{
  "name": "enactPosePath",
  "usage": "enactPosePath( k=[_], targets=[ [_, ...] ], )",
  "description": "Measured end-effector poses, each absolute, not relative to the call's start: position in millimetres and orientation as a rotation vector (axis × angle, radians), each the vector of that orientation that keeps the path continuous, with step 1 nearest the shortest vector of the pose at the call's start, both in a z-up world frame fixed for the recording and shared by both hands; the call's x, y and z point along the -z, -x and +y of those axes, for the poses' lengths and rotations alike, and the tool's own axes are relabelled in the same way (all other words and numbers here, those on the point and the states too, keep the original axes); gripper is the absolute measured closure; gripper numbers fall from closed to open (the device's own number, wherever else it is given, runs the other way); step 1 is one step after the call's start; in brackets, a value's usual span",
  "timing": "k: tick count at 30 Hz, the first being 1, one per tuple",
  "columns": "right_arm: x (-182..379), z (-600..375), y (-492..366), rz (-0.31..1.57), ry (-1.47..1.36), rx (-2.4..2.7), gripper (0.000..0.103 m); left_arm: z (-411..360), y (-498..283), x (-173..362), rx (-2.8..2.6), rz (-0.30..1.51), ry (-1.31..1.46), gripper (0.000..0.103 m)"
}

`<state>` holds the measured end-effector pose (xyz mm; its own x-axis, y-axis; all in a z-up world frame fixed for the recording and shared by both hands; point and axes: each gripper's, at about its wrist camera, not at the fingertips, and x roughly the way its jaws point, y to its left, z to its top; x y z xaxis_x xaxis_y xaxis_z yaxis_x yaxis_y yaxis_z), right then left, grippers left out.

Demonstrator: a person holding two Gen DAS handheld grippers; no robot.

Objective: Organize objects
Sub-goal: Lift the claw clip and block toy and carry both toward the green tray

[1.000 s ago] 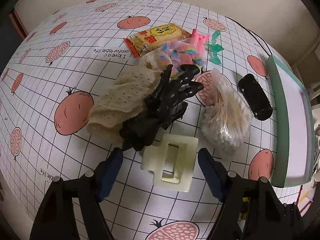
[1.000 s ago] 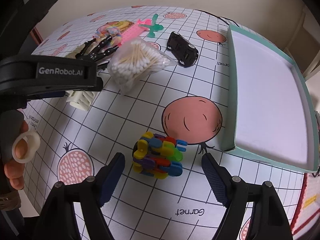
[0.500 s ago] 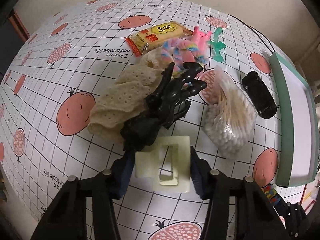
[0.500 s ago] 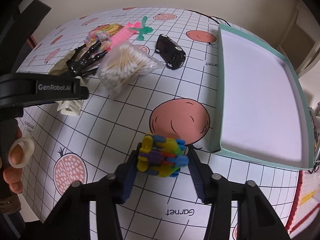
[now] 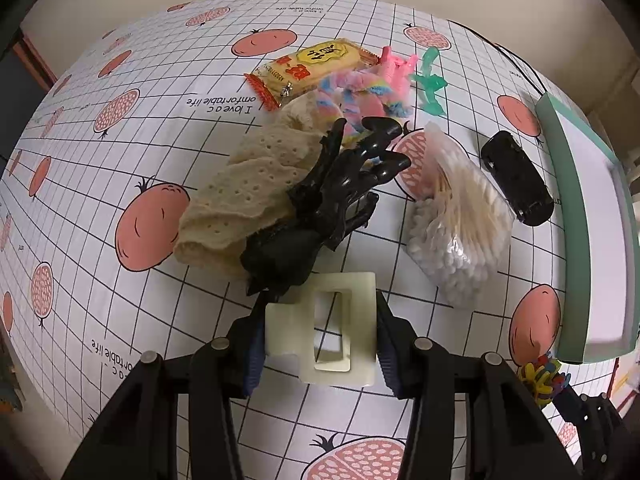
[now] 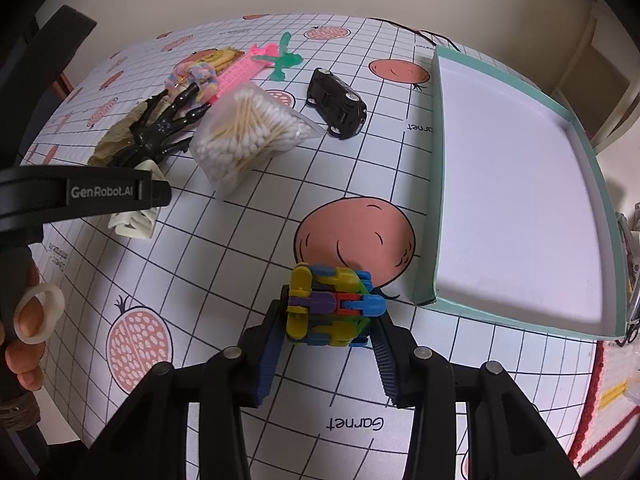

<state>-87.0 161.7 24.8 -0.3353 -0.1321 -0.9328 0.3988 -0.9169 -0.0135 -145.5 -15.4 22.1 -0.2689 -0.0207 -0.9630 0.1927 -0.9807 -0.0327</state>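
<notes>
Two claws clamped, black skeleton hand (image 5: 332, 208) ahead

Home setting, fruit-print tablecloth (image 5: 120, 128), scattered toys, snack packet (image 5: 308, 68), cotton swabs (image 6: 248, 128)

- The cream hair clip (image 6: 134, 222) is partly hidden behind the left claw's black body (image 6: 80, 192) in the right wrist view.
- The beige cloth (image 5: 248, 192) is partly covered by the black skeleton hand (image 5: 320, 208).
- The snack packet (image 6: 218, 58) is mostly hidden behind the fuzzy rainbow loop (image 6: 198, 76).
- The teal tray (image 5: 592, 232) is cut off by the picture's right edge in the left wrist view.
- A person's hand (image 6: 24, 320) is cut off at the left edge.
</notes>
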Motion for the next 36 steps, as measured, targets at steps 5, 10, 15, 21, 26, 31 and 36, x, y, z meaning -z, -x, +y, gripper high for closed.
enactPosePath(
  k=[5, 10, 15, 21, 26, 31, 36],
  targets=[
    [-27.0, 160.9, 88.5, 0.331, -1.577, 2.302, 0.059, -17.2, 145.1, -23.0, 2.39, 0.215, -1.813, 0.055],
    [-30.9, 160.0, 89.4, 0.316, -1.567, 2.305, 0.059, -21.0, 145.0, -23.4, 2.388, 0.23, -1.824, 0.055],
    [-37.2, 158.4, 91.5, 0.285, -1.548, 2.309, 0.059, -27.0, 144.3, -27.2, 2.398, 0.245, -1.821, 0.055],
    [-50.7, 164.0, 84.4, 0.256, -1.499, 2.331, 0.059, -34.9, 143.2, -33.2, 2.409, 0.264, -1.815, 0.055],
    [-63.1, 168.9, 89.5, 0.202, -1.437, 2.374, 0.059, -58.8, 142.4, -48.3, 2.456, 0.287, -1.77, 0.055],
    [-79.6, 189.7, 86.7, 0.154, -1.354, 2.424, 0.059, -39.7, 132.1, -71.7, 2.516, 0.325, -1.689, 0.055],
    [-97.7, 201.7, 87.2, 0.118, -1.322, 2.462, 0.059, -39.5, 130.2, -89.8, 2.574, 0.392, -1.604, 0.055]
  ],
)
